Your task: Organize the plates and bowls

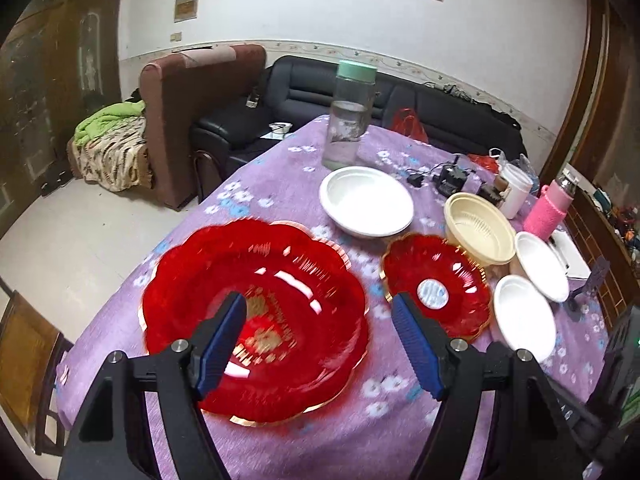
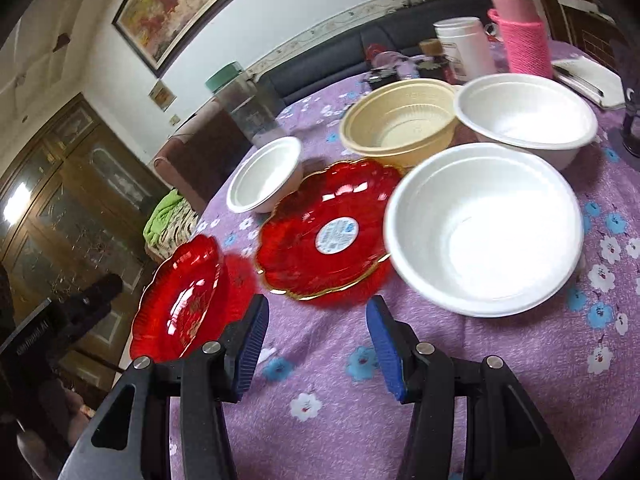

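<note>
Left wrist view, jaws: the left gripper (image 1: pixel 320 344) hangs wide open over the table (image 1: pixel 280 168), nothing between the blue pads.
Left wrist view, target: the large red plate (image 1: pixel 256 320) lies flat right under and just ahead of the jaws; the left pad shows over its middle, the right pad beyond its right rim.
Left wrist view, neighbours: the small red plate (image 1: pixel 436 292) sits just right of the big one, rims nearly touching; a white bowl (image 1: pixel 366 200) lies farther off, a cream bowl (image 1: pixel 478 228) and two more white bowls at right.
Right wrist view, jaws: the right gripper (image 2: pixel 316 340) is part open and empty, over bare purple cloth.
Right wrist view, target: the small red plate (image 2: pixel 328 228) lies dead ahead, flat, label up; the near white bowl (image 2: pixel 484 228) sits ahead-right, touching or overlapping its right rim.
Right wrist view, big plate: far left, at the table's edge.
Who is nearer: left for the big plate, right for the small one, I'd judge.
Axis: both plates round, so the rim matters, not heading.
</note>
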Demonstrator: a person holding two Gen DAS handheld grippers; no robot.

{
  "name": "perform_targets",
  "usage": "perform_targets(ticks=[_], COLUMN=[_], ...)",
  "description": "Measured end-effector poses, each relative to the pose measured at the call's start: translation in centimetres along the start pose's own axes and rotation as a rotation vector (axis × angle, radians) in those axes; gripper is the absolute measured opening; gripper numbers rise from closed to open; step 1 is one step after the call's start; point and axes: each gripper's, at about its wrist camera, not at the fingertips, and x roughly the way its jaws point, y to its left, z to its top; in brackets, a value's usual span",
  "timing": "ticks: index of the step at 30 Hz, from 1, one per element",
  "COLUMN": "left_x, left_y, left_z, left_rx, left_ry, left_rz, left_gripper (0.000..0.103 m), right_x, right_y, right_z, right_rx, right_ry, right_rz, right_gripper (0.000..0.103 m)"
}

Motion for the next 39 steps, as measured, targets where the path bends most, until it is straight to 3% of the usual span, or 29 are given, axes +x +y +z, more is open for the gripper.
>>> perform_targets(ticks=[5, 9, 14, 18, 21, 22, 23, 25, 27, 29, 35, 39], left_x=[2.8, 6.9, 9.0, 9.2, 8.8, 8.8, 8.8, 8.9, 9.0, 9.6, 11.9, 13.5], left_y=[-2.9, -4.9, -5.6, -5.3, -5.1, -5.1, -5.1, -5.0, -4.9, -5.0, -5.9, -7.0], left_z=[1.6, 1.8, 0.0, -0.4, -0.1, 0.0, 0.0, 0.1, 0.2, 0.6, 1.6, 2.2], left_rx=[0.051, 0.057, 0.012, -0.032, -0.038, -0.037, -0.033, -0.027, -0.017, -0.016, 0.001, 0.043], left_ry=[0.035, 0.126, 0.193, 0.205, 0.188, 0.189, 0.194, 0.198, 0.191, 0.204, 0.266, 0.287], left_rz=[-0.037, -0.081, -0.146, -0.144, -0.123, -0.12, -0.117, -0.116, -0.11, -0.111, -0.126, -0.091], left_gripper=[0.082, 0.082, 0.082, 0.082, 0.082, 0.082, 0.082, 0.082, 0.082, 0.082, 0.082, 0.082], right_x=[-1.1, -2.5, -2.2, 2.3, 5.7, 6.9, 7.6, 7.5, 6.1, 5.1, 3.8, 4.8], right_y=[-2.2, -2.6, -2.5, -2.6, -3.3, -3.6, -4.0, -4.3, -4.7, -4.5, -1.6, -2.1], right_z=[0.9, 2.2, 4.5, 8.3, 9.7, 9.8, 9.7, 9.1, 8.3, 8.0, 8.5, 9.7], right_rx=[0.048, 0.048, 0.113, 0.196, 0.28, 0.306, 0.32, 0.298, 0.293, 0.265, 0.143, 0.111], right_ry=[-0.012, -0.053, -0.067, 0.013, 0.099, 0.142, 0.175, 0.211, 0.177, 0.151, 0.09, 0.096], right_rz=[-0.009, -0.013, 0.163, 0.286, 0.318, 0.281, 0.174, -0.014, -0.084, -0.11, -0.073, -0.134], right_gripper=[0.055, 0.055, 0.055, 0.056, 0.056, 0.056, 0.049, 0.045, 0.044, 0.045, 0.047, 0.047])
